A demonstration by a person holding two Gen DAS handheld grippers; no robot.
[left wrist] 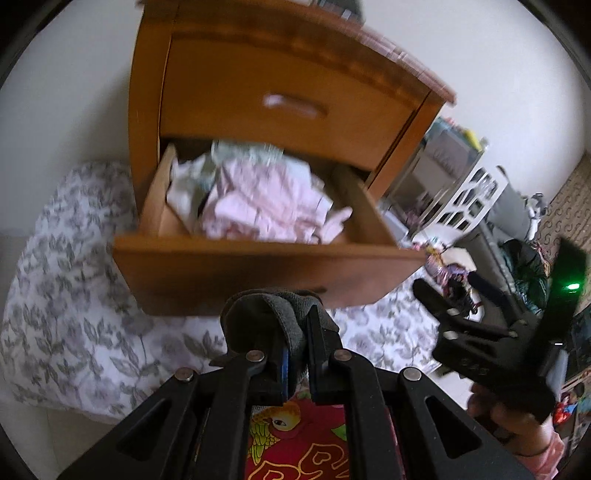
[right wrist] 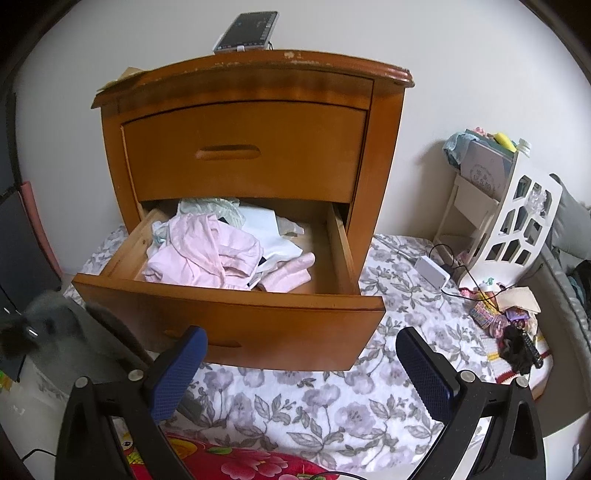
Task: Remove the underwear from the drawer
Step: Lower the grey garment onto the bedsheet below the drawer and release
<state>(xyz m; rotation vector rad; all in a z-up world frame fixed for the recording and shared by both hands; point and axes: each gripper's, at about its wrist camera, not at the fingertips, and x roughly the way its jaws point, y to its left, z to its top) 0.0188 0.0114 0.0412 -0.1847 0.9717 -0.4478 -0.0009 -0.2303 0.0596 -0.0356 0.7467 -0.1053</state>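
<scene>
My left gripper [left wrist: 295, 332] is shut on a dark grey piece of underwear [left wrist: 273, 310], which bunches over its fingertips just in front of the open lower drawer [left wrist: 258, 266]. The drawer holds crumpled pink clothes [left wrist: 266, 206] with white and pale green pieces behind them. In the right wrist view the same drawer [right wrist: 258, 317] stands pulled out, with the pink clothes [right wrist: 207, 251] heaped at its left. The grey underwear [right wrist: 48, 317] shows as a blur at the far left. My right gripper [right wrist: 301, 336] hangs open and empty before the drawer front, and it also shows as the right gripper [left wrist: 454, 288] in the left wrist view.
The wooden nightstand [right wrist: 243, 162] has its upper drawer closed and a dark device [right wrist: 247, 31] on top. It stands on a floral sheet [right wrist: 332, 398]. A white cut-out shelf [right wrist: 517, 214], a white box with cables [right wrist: 432, 273] and small clutter lie to the right. Red floral fabric [right wrist: 251, 461] lies below.
</scene>
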